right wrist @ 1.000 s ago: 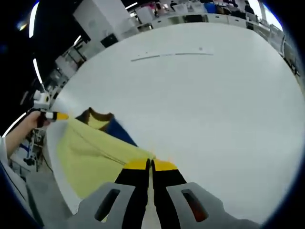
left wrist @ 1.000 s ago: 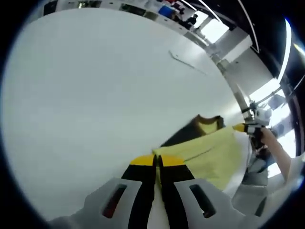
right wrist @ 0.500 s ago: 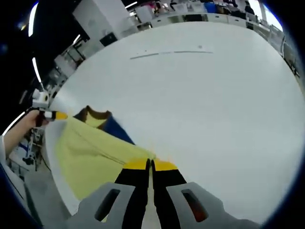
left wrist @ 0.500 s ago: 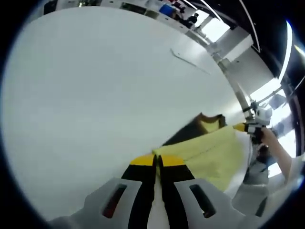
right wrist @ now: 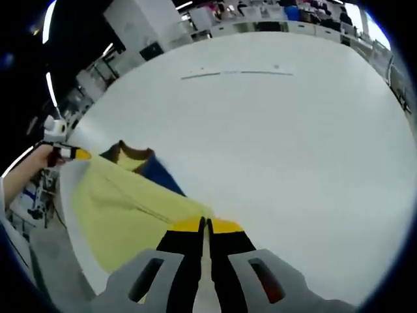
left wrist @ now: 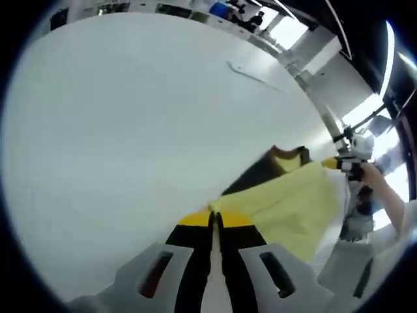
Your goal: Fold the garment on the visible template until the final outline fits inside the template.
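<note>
Left gripper view: the left hand-held gripper point(left wrist: 213, 218) has its jaws clenched on one corner of the yellow garment point(left wrist: 290, 208), which stretches across the white counter point(left wrist: 130, 117) near its edge to the right hand-held gripper point(left wrist: 339, 163), held in a person's hand point(left wrist: 368, 175). Right gripper view: the right hand-held gripper point(right wrist: 205, 225) is pinched tight on the garment's point(right wrist: 117, 202) other corner, its dark collar point(right wrist: 130, 153) lying on the counter point(right wrist: 280, 130), with the left hand-held gripper point(right wrist: 71, 153) at the far end near the counter's edge.
</note>
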`<action>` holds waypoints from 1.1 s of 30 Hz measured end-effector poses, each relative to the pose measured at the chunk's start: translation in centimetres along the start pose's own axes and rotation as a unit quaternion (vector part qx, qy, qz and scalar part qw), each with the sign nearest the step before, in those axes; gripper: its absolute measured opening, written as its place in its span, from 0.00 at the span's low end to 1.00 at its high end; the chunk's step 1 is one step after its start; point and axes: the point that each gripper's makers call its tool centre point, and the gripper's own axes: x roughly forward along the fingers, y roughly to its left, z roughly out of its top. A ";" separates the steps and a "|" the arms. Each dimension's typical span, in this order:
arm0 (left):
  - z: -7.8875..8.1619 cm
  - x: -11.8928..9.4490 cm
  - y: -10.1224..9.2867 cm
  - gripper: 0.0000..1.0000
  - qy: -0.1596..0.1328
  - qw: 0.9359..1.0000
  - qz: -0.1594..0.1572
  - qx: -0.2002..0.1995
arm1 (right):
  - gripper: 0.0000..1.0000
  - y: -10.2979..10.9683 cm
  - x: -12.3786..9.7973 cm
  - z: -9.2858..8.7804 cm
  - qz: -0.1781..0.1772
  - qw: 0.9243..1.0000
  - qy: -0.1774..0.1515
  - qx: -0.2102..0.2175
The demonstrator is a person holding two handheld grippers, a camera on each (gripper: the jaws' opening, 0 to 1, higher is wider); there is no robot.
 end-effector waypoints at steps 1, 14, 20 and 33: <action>0.0 -0.1 0.2 0.00 0.001 1.000 0.005 0.006 | 0.02 -0.1 0.0 -0.1 -0.002 1.000 0.002 -0.004; 0.1 -1.5 1.0 0.00 -0.002 1.000 0.019 0.020 | 0.08 -0.1 -1.4 0.2 -0.010 1.000 -0.011 -0.018; 0.0 -2.4 0.4 0.00 -0.007 0.999 0.018 0.029 | 0.12 0.7 -2.0 0.2 -0.007 1.000 -0.015 -0.019; -0.8 -4.6 -0.3 0.14 -0.022 0.999 0.022 0.043 | 0.21 2.4 -4.4 -1.2 0.001 1.000 -0.019 -0.018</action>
